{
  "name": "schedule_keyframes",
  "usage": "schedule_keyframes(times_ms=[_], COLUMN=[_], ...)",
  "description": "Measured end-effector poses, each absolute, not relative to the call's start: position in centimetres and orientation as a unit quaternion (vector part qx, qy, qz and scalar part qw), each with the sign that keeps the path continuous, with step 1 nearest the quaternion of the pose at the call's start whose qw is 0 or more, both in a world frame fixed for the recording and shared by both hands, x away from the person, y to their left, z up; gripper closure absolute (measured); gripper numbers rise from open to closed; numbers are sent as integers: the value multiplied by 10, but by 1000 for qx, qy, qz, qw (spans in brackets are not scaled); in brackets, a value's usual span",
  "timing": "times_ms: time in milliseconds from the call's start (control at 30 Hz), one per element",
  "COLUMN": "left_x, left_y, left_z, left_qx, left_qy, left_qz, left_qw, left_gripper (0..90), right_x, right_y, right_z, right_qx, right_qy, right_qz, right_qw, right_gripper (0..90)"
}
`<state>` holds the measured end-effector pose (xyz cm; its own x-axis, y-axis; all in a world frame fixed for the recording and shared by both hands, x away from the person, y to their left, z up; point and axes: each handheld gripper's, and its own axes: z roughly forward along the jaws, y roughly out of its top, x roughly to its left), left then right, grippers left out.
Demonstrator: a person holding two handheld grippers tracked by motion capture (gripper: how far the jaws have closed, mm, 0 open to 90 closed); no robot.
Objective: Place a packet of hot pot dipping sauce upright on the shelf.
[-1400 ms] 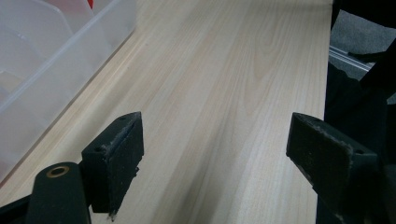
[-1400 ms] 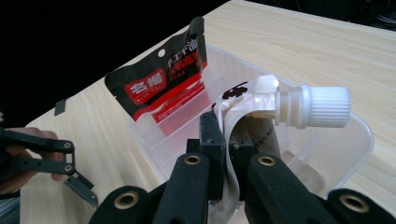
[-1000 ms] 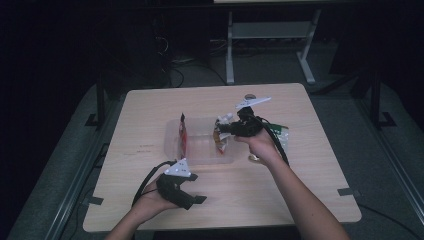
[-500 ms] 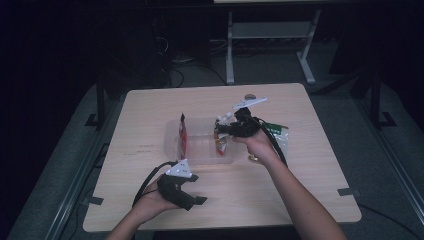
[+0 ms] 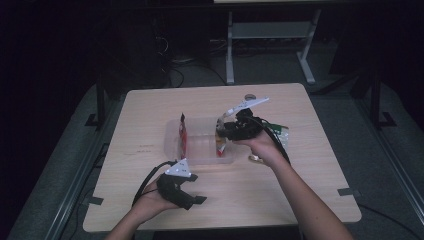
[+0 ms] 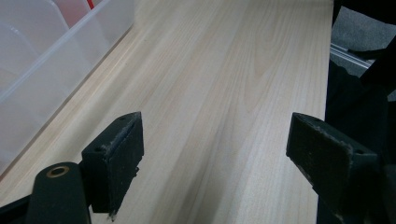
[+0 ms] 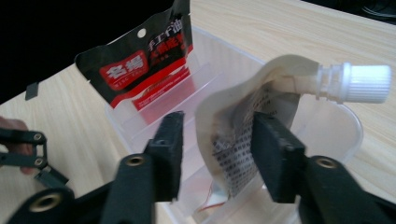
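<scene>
In the right gripper view the pouch (image 7: 243, 140) runs down behind the jaws, its lower end hidden in the bin (image 7: 327, 121). The red packet's (image 7: 140, 70) print is too blurred to read. Green items (image 5: 280, 131) on the counter behind the right hand (image 5: 262, 147) are too small to identify.

- Right gripper (image 5: 223, 134): shifted slightly toward the person's left and lowered, now over the right end of the clear bin (image 5: 172, 142).
- Spouted pouch (image 7: 243, 126): carried along between the parted jaws, its lower end now inside the bin.
</scene>
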<state>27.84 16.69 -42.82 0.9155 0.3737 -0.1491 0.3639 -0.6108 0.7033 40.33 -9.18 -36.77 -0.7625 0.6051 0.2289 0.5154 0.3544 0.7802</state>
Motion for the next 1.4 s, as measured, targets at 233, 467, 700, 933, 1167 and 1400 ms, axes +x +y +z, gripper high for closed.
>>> schedule_keyframes(times_ms=[233, 467, 700, 933, 1167, 1400], left_x=[279, 280, 280, 280, 280, 279], left_y=[168, 170, 171, 172, 175, 179], left_z=[-428, -427, -427, -427, -427, -427], left_qx=[898, 894, 894, 894, 898, 902], left_qy=[207, 210, 213, 210, 203, 201], left_qz=[7, 11, 12, 14, 14, 16], left_qw=[389, 394, 394, 395, 389, 381], left_gripper=[187, 187, 187, 187, 187, 187], right_x=[390, 377, 357, 339, 321, 306], right_y=[-101, -117, -127, -136, -143, -154], right_z=[-358, -357, -361, -369, -380, -391], right_qx=[328, 316, 288, 275, 259, 263], right_qy=[824, 828, 844, 853, 864, 867], right_qz=[459, 459, 447, 437, 424, 417], right_qw=[49, 56, 68, 73, 82, 78], right_gripper=[451, 426, 371, 338, 323, 323])
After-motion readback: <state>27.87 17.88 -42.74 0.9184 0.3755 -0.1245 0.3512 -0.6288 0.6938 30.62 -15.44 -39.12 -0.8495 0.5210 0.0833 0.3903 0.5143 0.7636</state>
